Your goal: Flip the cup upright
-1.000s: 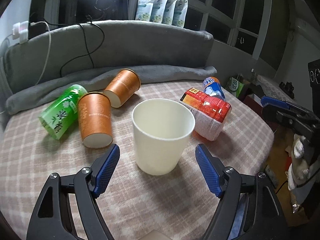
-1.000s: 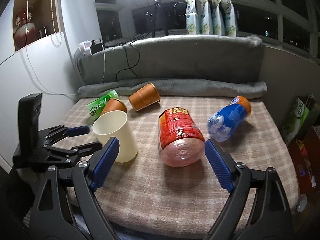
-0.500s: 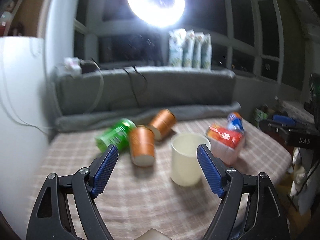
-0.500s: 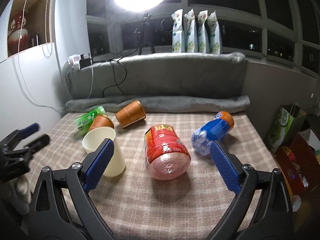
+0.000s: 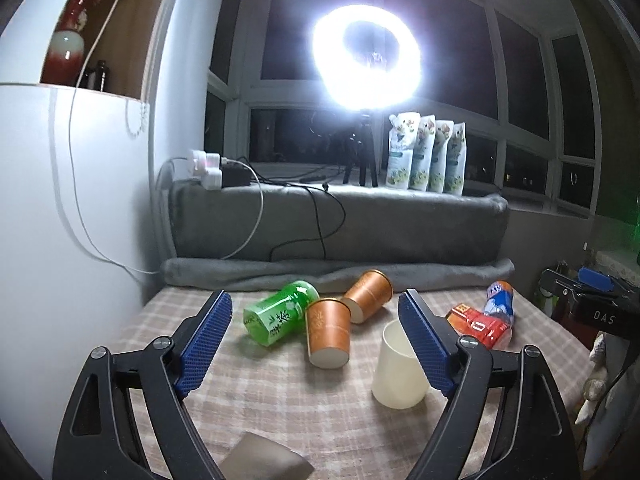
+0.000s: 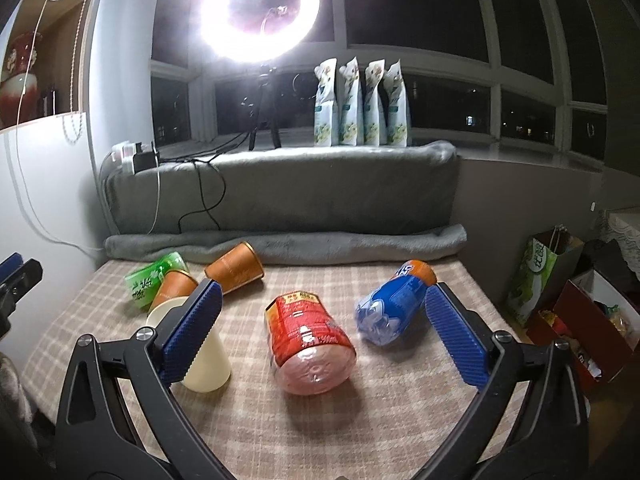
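Note:
A cream paper cup stands upright on the checked cloth, mouth up; it also shows in the right wrist view, partly behind the left finger. My left gripper is open and empty, held back and above the cloth, with the cup behind its right finger. My right gripper is open and empty above the cloth's front. Two orange paper cups lie on their sides behind the cream cup.
A green bottle, a red-labelled bottle and a blue-labelled bottle lie on the cloth. A grey cushion and rolled blanket border the back. A white wall stands left. Boxes and a bag stand at right.
My left gripper has pulled back and up from around the cream cup, leaving it upright. My right gripper has also drawn back and tilted up a little.

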### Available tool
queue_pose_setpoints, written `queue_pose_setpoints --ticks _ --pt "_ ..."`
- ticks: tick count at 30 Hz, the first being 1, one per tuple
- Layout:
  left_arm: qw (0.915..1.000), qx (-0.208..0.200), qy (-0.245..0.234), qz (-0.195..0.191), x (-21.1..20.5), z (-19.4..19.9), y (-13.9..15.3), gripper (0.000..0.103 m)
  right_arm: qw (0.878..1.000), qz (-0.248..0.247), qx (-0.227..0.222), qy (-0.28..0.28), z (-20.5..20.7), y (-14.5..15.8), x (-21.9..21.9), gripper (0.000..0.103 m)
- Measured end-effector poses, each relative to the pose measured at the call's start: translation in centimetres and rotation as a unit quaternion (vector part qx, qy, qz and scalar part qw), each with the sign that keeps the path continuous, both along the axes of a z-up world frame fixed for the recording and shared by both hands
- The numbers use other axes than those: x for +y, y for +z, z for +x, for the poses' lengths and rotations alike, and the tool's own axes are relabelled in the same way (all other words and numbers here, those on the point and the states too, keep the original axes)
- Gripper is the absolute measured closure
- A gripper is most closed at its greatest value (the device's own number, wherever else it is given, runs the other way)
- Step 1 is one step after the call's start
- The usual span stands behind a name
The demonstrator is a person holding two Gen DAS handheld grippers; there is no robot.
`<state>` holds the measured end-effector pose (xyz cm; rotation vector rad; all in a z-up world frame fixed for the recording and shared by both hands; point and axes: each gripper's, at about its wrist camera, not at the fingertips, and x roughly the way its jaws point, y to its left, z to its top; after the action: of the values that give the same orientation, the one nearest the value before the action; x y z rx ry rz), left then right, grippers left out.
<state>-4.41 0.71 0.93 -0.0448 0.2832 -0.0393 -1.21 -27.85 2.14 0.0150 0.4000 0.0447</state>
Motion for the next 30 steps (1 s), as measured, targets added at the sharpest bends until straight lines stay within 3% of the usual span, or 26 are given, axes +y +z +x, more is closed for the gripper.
queue_pose_setpoints --ticks 8,30 --pt "0.9997 0.023 -0.012 -0.004 -0.4 0.5 -0.3 0.017 1.000 -0.006 -0.017 -0.011 -0.3 0.6 0.1 0.000" --pt "0.9996 0.028 -0.005 -0.004 -0.4 0.7 -0.6 0.017 0.999 -0.011 -0.027 -0.016 -0.3 1.2 0.3 0.000"
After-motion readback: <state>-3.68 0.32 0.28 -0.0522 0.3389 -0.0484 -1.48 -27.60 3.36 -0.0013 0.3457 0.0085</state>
